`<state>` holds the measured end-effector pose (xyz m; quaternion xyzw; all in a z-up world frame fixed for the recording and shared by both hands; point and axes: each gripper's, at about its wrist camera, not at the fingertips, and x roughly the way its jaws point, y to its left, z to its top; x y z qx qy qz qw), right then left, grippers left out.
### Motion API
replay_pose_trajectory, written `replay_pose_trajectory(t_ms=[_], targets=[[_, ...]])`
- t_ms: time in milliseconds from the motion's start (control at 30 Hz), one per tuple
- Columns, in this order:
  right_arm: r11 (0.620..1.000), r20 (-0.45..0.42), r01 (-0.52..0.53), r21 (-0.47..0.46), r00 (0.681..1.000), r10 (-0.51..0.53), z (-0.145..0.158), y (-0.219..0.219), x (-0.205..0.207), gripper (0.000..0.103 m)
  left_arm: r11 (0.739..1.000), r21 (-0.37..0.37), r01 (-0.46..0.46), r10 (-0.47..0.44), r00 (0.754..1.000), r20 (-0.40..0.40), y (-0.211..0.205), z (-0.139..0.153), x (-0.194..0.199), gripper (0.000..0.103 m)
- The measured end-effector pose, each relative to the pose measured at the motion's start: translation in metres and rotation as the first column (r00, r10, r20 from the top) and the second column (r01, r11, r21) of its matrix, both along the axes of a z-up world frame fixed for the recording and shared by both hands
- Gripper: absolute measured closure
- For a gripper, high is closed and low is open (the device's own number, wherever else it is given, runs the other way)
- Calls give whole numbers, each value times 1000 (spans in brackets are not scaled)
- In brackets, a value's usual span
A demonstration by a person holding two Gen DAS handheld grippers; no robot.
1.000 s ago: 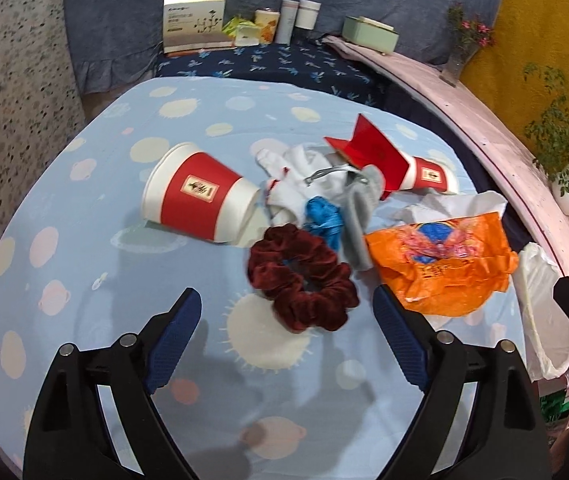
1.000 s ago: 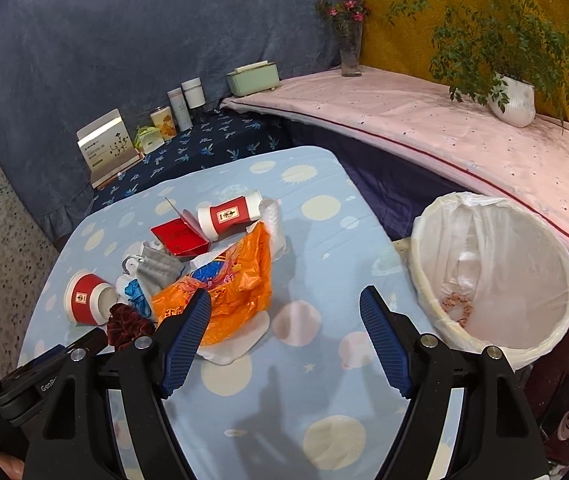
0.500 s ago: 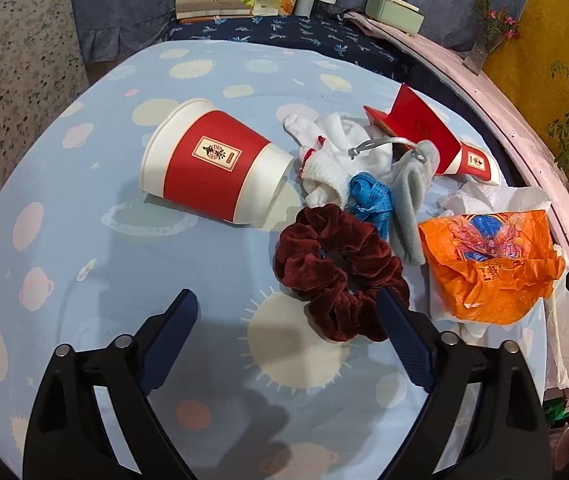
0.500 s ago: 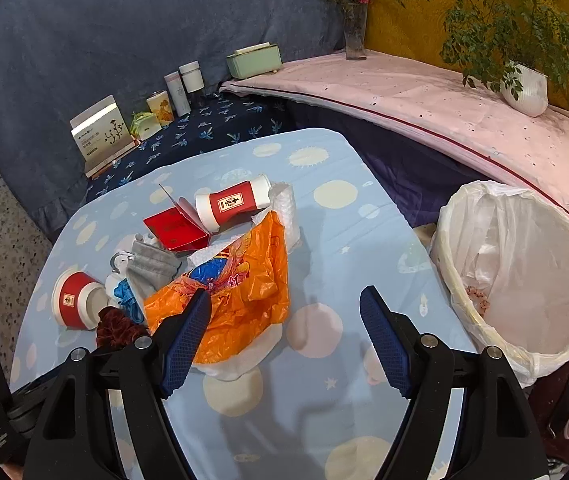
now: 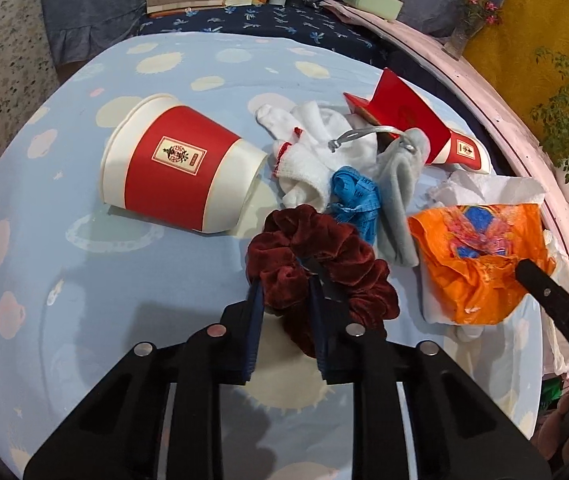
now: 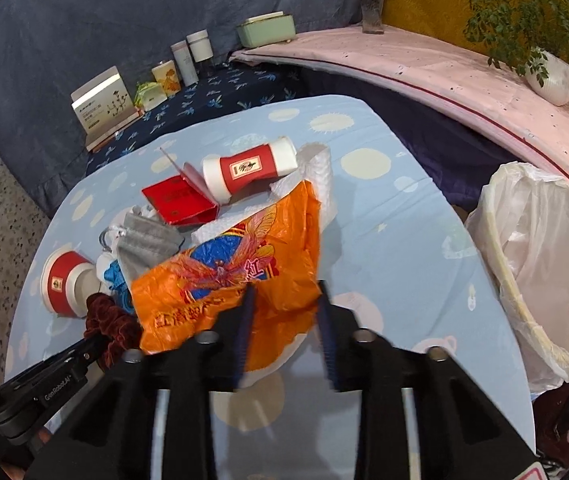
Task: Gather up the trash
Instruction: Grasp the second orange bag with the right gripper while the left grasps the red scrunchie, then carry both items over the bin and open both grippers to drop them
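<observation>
Over the tabletop (image 5: 84, 280), both grippers tilt downward: left gripper (image 5: 284, 292) jaws closing on the scrunchie (image 5: 324, 264), right gripper (image 6: 284, 300) jaws closing on the orange plastic bag (image 6: 228, 268).

Both the left gripper (image 5: 284, 292) and right gripper (image 6: 284, 300) are matte black with blue-padded jaws and silver screws.

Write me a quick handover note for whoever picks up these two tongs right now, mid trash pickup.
Left tongs: jaws closing around the dark red scrunchie, which lies on the blue tablecloth.
Right tongs: jaws closing on the near edge of the orange plastic bag.
Lined bin stands to the right of the table.
Still on the cloth: two red paper cups, red box, white paper, white sock, grey cloth, blue tape.
Nothing lifted yet; both grabs and all the rest remain.
</observation>
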<state>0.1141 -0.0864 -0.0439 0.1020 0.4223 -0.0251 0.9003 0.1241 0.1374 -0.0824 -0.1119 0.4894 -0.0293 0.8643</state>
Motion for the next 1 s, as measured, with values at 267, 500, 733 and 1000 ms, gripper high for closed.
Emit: replay_pose_trajectory(t_ms=[267,500,733,1000], targets=[[1000,77,-12,12,997,11,23,-3,-17,93,1000,0,27,-27,999,39,-10,19,-12,88],[1000,158,16,15,987,-18,55,-18,-35,93,997,-3,75,-74,992,104,-31,50,-25,88],[998,211,67,22,975,-70,76,-45,-55,93,989,6,147,-146,975,166,-65,80,-37,89],[988,251,154,25,955,-156,87,-89,-80,93,970,7,244,-239,945,224,-115,111,-44,89]])
